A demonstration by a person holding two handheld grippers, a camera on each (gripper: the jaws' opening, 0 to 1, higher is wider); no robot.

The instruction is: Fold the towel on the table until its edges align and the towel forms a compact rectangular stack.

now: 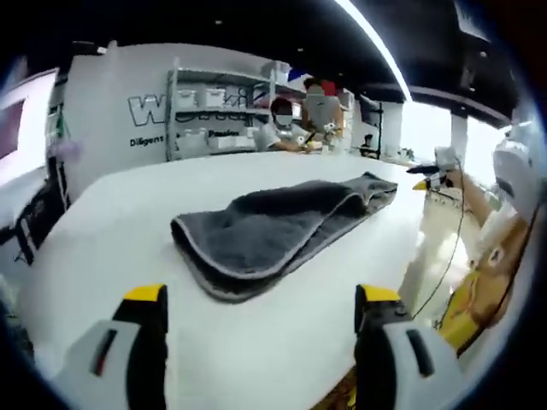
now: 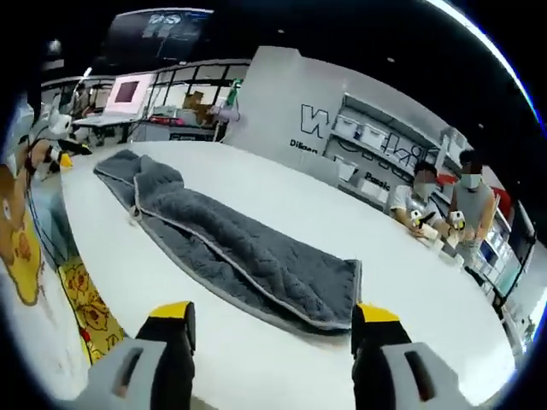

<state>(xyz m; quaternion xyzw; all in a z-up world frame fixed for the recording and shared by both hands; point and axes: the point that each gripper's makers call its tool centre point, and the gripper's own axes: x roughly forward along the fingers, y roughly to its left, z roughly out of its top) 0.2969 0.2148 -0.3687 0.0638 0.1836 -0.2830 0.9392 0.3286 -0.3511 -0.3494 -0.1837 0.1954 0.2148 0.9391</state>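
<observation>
A dark grey towel (image 1: 282, 224) with a pale edge trim lies folded lengthwise as a long strip on the white table (image 1: 128, 248). In the left gripper view its near end bulges in a rounded fold just beyond my left gripper (image 1: 261, 299), which stands open and holds nothing. In the right gripper view the same towel (image 2: 248, 256) stretches from far left to a squared end near my right gripper (image 2: 272, 318). That gripper is open too, its yellow-tipped jaws short of the towel's edge.
Two people (image 2: 444, 213) sit at the table's far side with small items before them. Shelving with white bins (image 1: 218, 115) lines the back wall. The table's edge (image 2: 77, 256) drops off to a yellow patterned floor area.
</observation>
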